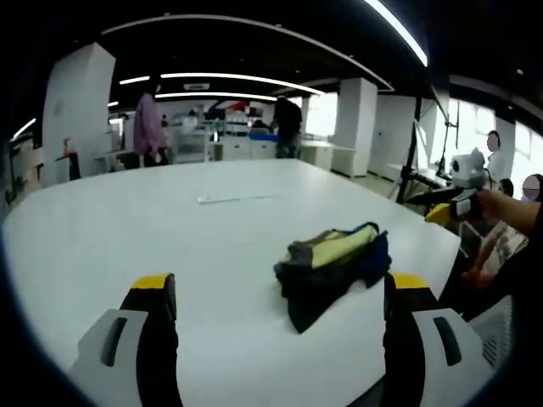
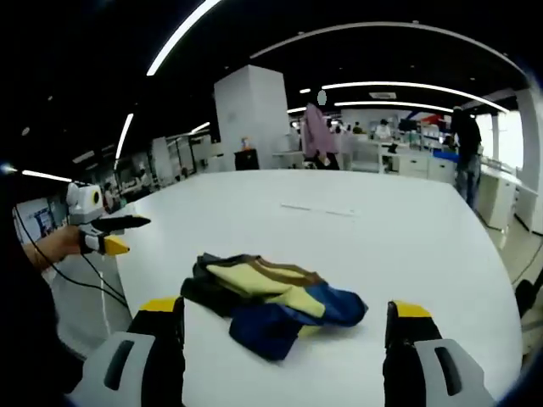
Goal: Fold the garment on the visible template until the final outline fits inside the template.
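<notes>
A crumpled garment (image 1: 335,263) in yellow, dark blue, brown and black lies bunched on the white table (image 1: 127,229), near its right edge in the left gripper view. My left gripper (image 1: 282,283) is open just short of it, jaws wide apart and holding nothing. In the right gripper view the same garment (image 2: 271,301) lies between and just beyond the open jaws of my right gripper (image 2: 285,308). A thin pale strip (image 1: 233,198) lies farther out on the table (image 2: 407,237), also visible as the strip (image 2: 318,209). Each gripper appears in the other's view: right gripper (image 1: 454,203), left gripper (image 2: 102,233).
The table's edge runs close to the garment on the side where a hand (image 2: 55,246) holds the left gripper. A person in pink (image 1: 150,127) and a person in dark clothes (image 1: 287,123) stand beyond the far edge among desks and white pillars (image 1: 356,123). Cables (image 2: 85,284) hang beside the table.
</notes>
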Demonstrator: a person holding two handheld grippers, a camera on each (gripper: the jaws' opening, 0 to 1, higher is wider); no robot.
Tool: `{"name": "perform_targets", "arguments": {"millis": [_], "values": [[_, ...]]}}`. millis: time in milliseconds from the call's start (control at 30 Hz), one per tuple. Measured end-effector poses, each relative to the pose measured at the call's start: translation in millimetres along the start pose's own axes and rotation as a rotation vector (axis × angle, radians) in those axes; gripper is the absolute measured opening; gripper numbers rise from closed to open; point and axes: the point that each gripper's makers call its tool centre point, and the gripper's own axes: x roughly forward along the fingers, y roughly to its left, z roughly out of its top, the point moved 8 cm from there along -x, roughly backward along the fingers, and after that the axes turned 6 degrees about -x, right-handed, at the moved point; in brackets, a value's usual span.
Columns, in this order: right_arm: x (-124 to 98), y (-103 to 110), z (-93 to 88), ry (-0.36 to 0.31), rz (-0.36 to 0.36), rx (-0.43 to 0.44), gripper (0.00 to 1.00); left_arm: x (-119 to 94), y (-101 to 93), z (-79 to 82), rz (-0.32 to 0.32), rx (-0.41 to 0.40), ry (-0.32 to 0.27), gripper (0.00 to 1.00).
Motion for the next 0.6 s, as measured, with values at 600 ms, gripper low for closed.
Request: {"name": "perform_targets", "arguments": {"millis": [600], "values": [[-1.4,3.6,-0.4,0.001,0.017,-0.006,0.97,-0.8,1.1,1.5,-0.01,0.004,-0.001,0.99]]}}
